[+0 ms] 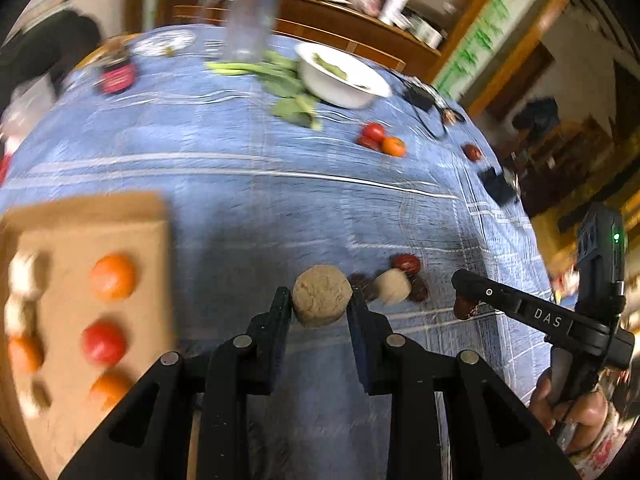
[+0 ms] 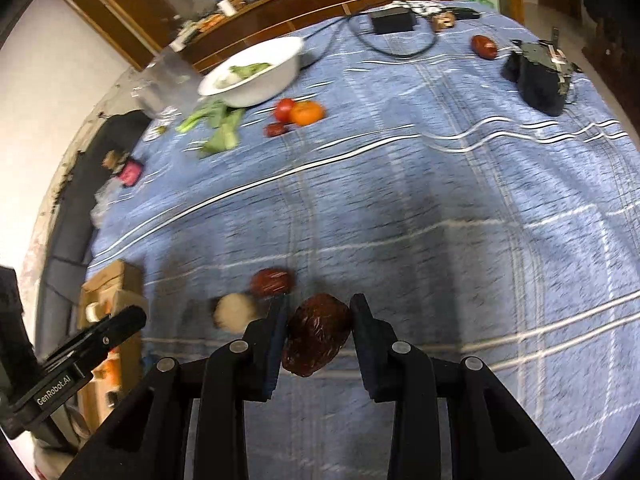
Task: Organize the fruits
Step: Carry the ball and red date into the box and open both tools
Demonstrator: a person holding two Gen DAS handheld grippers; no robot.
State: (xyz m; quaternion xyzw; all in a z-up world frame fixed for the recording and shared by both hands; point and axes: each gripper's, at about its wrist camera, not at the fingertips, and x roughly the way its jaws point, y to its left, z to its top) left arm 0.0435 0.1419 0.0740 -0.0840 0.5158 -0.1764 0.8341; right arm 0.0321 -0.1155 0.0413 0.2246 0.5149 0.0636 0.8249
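My left gripper (image 1: 321,302) is shut on a round beige cake (image 1: 322,296), held above the blue cloth. My right gripper (image 2: 319,316) is shut on a dark red date (image 2: 316,334); it also shows in the left wrist view (image 1: 464,300). On the cloth lie a pale round cake (image 1: 394,286) and more red dates (image 1: 406,263). A cardboard tray (image 1: 132,216) at the left holds oranges (image 1: 113,276), a tomato (image 1: 103,342) and pale cakes (image 1: 22,274). Farther off sit a tomato (image 2: 285,109) and an orange (image 2: 306,113).
A white bowl (image 2: 256,74) with greens stands at the back, leafy greens (image 2: 218,128) beside it. A black box (image 2: 394,20) with a cable, a dark bundle (image 2: 538,76), a lone date (image 2: 484,46) and a red-lidded jar (image 1: 117,74) lie around the table's edges.
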